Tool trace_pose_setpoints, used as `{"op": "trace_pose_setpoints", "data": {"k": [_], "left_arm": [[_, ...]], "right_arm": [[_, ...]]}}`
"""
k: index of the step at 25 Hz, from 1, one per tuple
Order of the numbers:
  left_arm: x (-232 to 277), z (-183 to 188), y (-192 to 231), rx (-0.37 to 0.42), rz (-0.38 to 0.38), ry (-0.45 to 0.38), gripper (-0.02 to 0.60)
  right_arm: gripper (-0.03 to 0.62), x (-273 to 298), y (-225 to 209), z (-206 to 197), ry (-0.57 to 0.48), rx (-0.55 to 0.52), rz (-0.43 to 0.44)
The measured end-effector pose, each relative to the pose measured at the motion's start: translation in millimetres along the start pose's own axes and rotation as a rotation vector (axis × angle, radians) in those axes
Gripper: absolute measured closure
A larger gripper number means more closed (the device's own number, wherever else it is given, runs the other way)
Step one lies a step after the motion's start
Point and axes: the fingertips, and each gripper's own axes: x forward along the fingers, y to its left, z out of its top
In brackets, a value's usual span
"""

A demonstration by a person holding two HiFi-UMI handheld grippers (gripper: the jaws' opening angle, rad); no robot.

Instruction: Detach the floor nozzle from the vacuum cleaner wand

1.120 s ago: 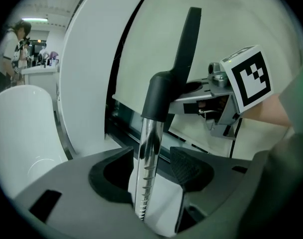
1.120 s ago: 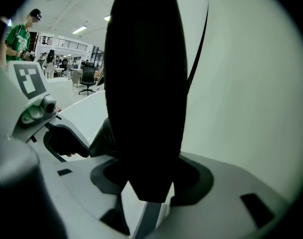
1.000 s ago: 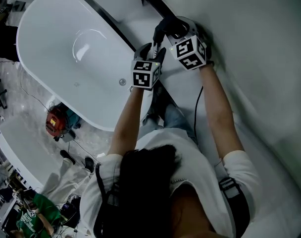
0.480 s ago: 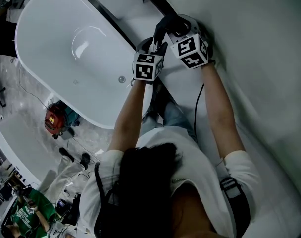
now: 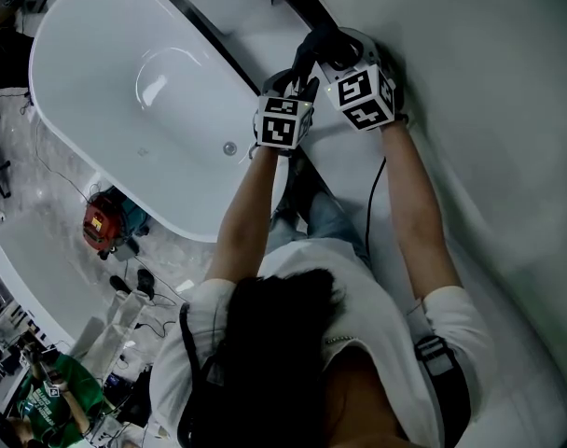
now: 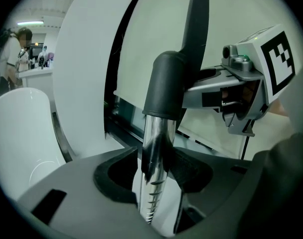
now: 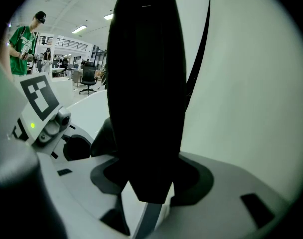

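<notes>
The chrome vacuum wand (image 6: 154, 148) runs up between the jaws of my left gripper (image 6: 154, 169), which is shut on it. A dark grey collar (image 6: 166, 86) caps the wand, and the black floor nozzle (image 6: 196, 29) rises from it. In the right gripper view the broad black nozzle (image 7: 146, 88) fills the middle, with my right gripper (image 7: 146, 185) shut on it. From the head view the left gripper (image 5: 297, 82) and the right gripper (image 5: 325, 52) sit close together, side by side, around the black nozzle (image 5: 319, 41) against a white wall.
A white bathtub (image 5: 125, 101) lies left of the grippers. A red machine (image 5: 101, 224) stands on the floor below it. A black cable (image 5: 372, 199) hangs beside my right forearm. A person in green (image 7: 24, 39) stands far off.
My left gripper has crept up and to the right along the wand, closer to the right gripper. The right gripper has hardly moved.
</notes>
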Motion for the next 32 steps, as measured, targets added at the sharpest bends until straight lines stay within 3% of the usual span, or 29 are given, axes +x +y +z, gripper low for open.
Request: {"op": "trace_pose_setpoints", "data": {"k": [3,32], "left_arm": [[1,-1,0,-0.002,-0.003,0.001,0.425],[-7,0,-4,0.002,-0.019,-0.026,0.433]], "right_arm": [[0.361,0,0,1,0.003,0.0,-0.001],[0.362,-11,1,6,0.03,-0.008,-0.09]]}}
